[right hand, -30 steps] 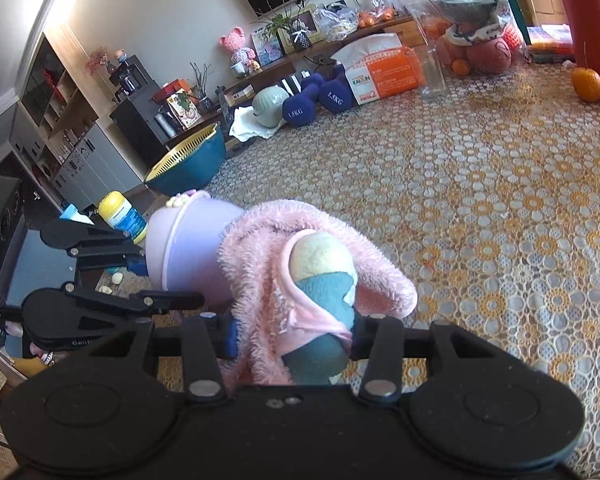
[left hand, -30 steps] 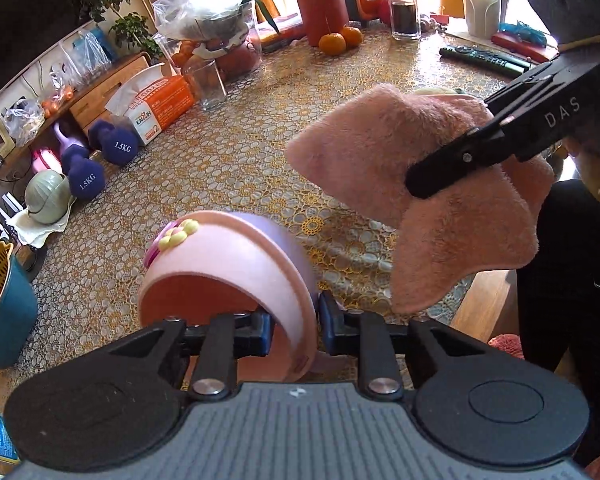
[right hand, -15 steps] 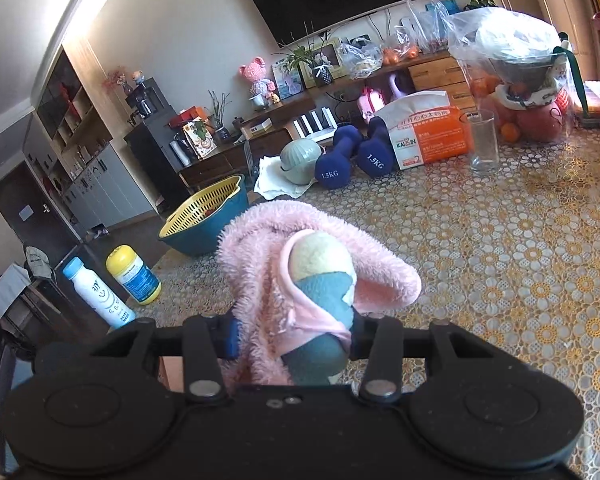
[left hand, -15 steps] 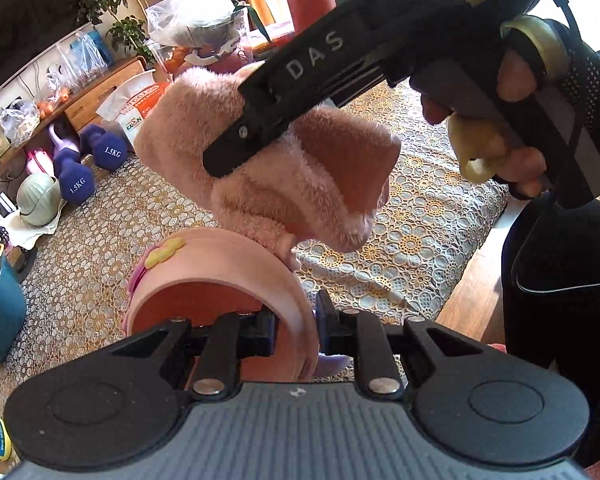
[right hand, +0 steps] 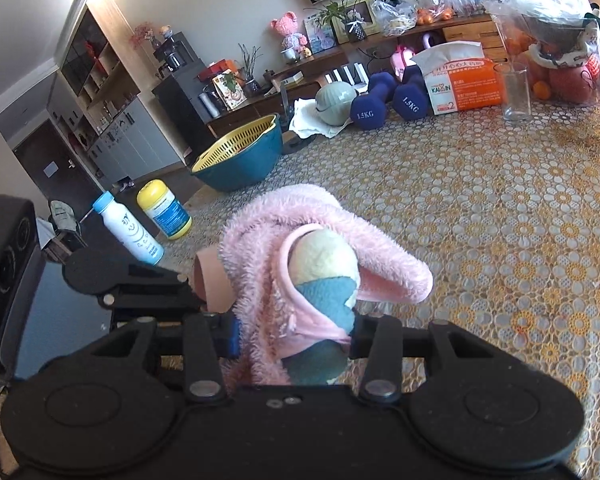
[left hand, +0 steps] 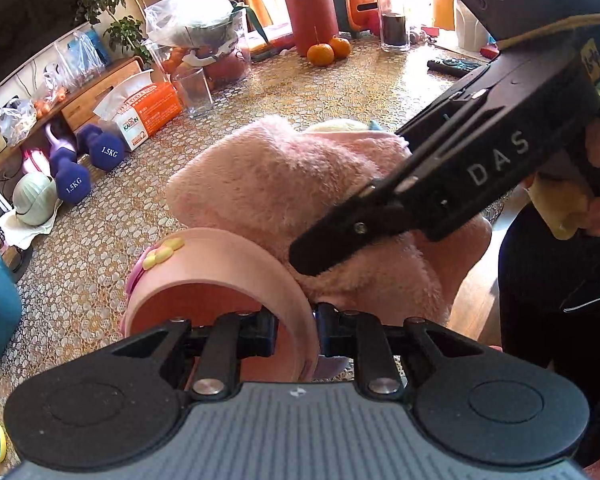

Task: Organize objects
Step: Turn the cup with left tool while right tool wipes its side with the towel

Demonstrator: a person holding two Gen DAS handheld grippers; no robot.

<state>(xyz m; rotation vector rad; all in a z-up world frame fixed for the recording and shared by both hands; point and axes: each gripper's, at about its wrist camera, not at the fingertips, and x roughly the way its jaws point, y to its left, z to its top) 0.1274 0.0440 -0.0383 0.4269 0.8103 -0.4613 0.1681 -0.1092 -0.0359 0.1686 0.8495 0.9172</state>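
The left gripper (left hand: 294,330) pinched the pink cup's (left hand: 220,280) stiff rim above the table's near edge; the right gripper (right hand: 296,336) squeezed the soft, light plush slipper (right hand: 300,264) just right of it.

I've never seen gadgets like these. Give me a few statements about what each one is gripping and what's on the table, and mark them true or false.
1. The left gripper is clamped on the rim of a pink cup. True.
2. The right gripper holds a glass. False: it is shut on a fluffy pink cloth; the empty glass stands alone far across the table.
3. Two oranges sit beside a tall red bottle. True.
4. The blue dumbbells are marked 5KG. False: they read 1.5KG.
5. The teal bowl has a yellow strainer insert. True.
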